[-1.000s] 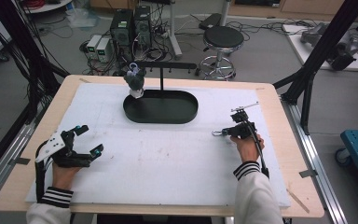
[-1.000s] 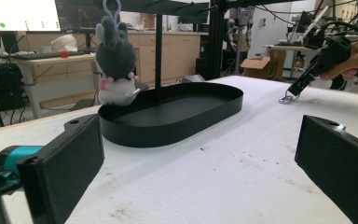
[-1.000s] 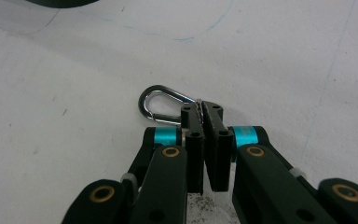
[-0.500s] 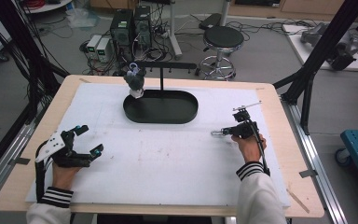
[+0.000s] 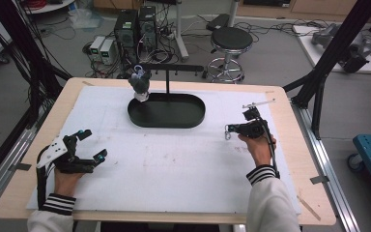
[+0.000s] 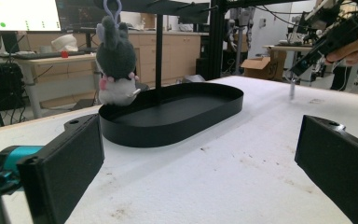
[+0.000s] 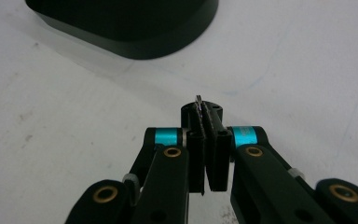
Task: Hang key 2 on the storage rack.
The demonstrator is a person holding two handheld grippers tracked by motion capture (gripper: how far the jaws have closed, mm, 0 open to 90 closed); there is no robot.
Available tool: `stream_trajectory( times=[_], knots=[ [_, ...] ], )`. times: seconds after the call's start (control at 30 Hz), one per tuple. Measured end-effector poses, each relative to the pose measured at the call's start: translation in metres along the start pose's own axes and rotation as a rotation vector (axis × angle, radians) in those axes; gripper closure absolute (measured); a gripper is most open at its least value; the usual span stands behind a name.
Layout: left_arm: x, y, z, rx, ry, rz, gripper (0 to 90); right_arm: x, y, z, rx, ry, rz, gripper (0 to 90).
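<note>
Plush toy (image 5: 139,83) hangs over tray (image 5: 193,118) left end

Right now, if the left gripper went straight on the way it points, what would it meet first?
Likely the low wall of the black oval tray, straight ahead between the open left gripper's jaws. The grey plush toy hangs above the tray's left end, probably off that line. Depth is hard to judge.

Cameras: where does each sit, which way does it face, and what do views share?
High view: above the person's side, looking forward and down on the table; both forearms, left hand-held gripper, right hand-held gripper.
Left gripper view: low, on the left hand-held gripper, facing the tray and plush; own jaws wide apart.
Right gripper view: on the right hand-held gripper, angled down at the table; jaws shut.
Shared: tray and plush, high and left views.
</note>
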State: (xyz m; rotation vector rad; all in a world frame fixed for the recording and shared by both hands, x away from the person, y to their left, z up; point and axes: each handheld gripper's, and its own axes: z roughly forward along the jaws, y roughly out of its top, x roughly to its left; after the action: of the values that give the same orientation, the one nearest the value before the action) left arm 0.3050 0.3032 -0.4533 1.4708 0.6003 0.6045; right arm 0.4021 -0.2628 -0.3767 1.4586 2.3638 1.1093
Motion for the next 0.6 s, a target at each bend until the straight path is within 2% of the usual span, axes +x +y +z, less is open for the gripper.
stream_trajectory(
  times=[0.17,0.27,0.37,0.6],
  knots=[
    [0.0,0.0,0.0,0.001,-0.001,0.002,1.7,0.007,0.014,-0.008,-0.025,0.015,-0.041,89.0],
    [0.0,0.0,0.0,0.0,-0.003,0.003,1.7,0.009,0.023,-0.014,-0.056,0.046,-0.038,89.0],
    [-0.001,0.0,0.0,-0.003,-0.002,0.003,1.7,0.013,0.033,-0.02,-0.072,0.054,-0.052,89.0],
    [-0.001,0.0,0.0,-0.002,-0.001,0.006,1.7,0.025,0.062,-0.034,-0.122,0.095,-0.106,88.9]
  ],
)
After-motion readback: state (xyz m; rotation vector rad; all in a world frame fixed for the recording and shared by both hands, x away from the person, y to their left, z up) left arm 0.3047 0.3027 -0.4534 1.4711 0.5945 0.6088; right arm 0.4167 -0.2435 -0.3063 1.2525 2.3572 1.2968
